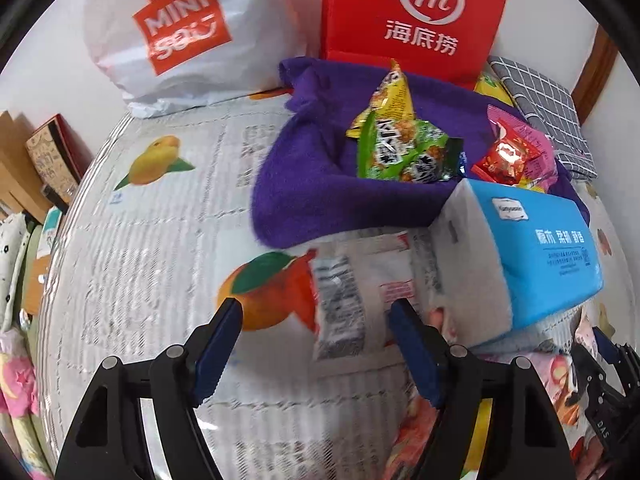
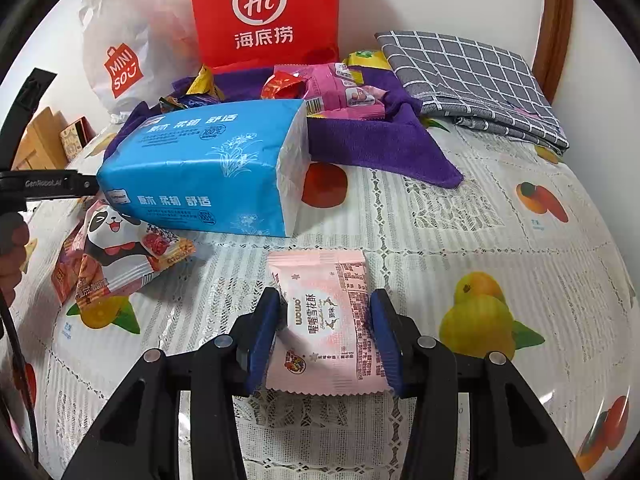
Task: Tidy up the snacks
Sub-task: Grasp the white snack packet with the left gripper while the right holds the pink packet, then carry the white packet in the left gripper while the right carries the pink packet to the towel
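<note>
Right tongs (image 2: 324, 334) pinch the pink snack packet (image 2: 326, 320) across its middle; light, crinkly, slippery film, likely crushable inside; left tongs (image 1: 316, 344) gape empty

Left of my right gripper (image 2: 324, 332), the tissue pack (image 2: 200, 168) hides part of the panda packet (image 2: 120, 248); its print blurs.

Ahead of the right gripper (image 2: 324, 336), past the pink snack packet (image 2: 326, 320) between its jaws, bare tablecloth (image 2: 460, 240) runs free to the right, while the blue tissue pack (image 2: 200, 168) blocks the way ahead-left, with the purple towel (image 2: 380, 148) and its snacks beyond it.
</note>
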Tool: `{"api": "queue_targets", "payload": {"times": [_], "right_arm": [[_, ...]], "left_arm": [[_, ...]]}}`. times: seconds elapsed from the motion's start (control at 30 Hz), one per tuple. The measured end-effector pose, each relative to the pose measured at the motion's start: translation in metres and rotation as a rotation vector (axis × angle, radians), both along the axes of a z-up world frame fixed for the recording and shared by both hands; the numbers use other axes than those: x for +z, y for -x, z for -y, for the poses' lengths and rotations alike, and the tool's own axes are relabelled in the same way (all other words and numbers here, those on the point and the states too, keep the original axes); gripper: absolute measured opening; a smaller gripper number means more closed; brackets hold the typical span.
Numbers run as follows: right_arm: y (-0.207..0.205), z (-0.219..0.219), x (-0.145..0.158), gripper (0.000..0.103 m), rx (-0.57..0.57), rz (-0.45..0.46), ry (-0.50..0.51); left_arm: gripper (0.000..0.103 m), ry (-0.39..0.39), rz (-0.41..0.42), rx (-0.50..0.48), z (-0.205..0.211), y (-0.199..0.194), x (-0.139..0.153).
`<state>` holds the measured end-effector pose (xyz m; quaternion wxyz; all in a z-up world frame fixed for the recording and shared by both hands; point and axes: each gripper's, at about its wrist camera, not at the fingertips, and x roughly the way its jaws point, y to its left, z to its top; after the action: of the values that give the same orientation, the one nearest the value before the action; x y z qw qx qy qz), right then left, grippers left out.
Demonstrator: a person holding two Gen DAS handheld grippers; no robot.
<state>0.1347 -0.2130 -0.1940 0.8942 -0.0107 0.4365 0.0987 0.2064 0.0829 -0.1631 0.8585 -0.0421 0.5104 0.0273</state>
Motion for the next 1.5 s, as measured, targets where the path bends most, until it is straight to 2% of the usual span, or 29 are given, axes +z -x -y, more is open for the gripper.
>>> {"api": "queue_targets", "payload": {"times": [0.13,0.23,0.43,0.53,0.6,0.7,0.73,0.77,1.0,1.17,1.4,1.5], "right_arm": [[0.000,0.000,0.000,0.047,0.001,0.001,-0.001],[0.000,0.000,0.000,0.047,0.001,0.002,-0.001],[0.000,0.000,-0.001,0.047,0.001,0.002,-0.001],[0.000,0.000,-0.001,0.047,0.001,0.002,0.000],[0.000,0.000,-0.001,0.047,0.000,0.002,0.001],[0.000,-0.001,0.000,0.047,0.001,0.003,0.000],[0.000,-0.001,0.000,0.047,0.000,0.002,0.000],[0.000,-0.001,0.000,0.047,0.000,0.002,0.001],[0.000,0.000,0.003,0.040,0.002,-0.023,-0.005],[0.011,-0.004,0.021,0.040,0.016,0.016,-0.002],[0.024,-0.016,0.054,0.040,0.043,0.064,-0.011],[0.028,-0.022,0.068,0.040,0.052,0.082,-0.017]], "left_arm": [[0.075,0.042,-0.010,0.035,-0.014,0.001,0.000],[0.075,0.053,-0.012,0.014,-0.010,-0.004,0.001],[0.075,-0.030,-0.001,-0.109,0.020,-0.017,0.004],[0.075,-0.078,-0.009,-0.108,0.025,-0.020,0.001],[0.076,-0.080,-0.027,-0.097,0.022,-0.023,-0.006],[0.075,-0.071,-0.004,-0.103,0.020,-0.020,-0.009],[0.071,-0.066,-0.002,-0.113,0.020,-0.020,-0.008],[0.058,-0.057,0.002,-0.124,0.021,-0.018,-0.007],[0.055,-0.006,0.009,-0.074,0.007,-0.001,0.004],[0.055,0.007,0.041,-0.053,0.000,0.022,0.024],[0.056,0.094,0.074,-0.104,0.014,0.061,0.053],[0.055,0.104,0.089,-0.130,0.027,0.073,0.062]]}}
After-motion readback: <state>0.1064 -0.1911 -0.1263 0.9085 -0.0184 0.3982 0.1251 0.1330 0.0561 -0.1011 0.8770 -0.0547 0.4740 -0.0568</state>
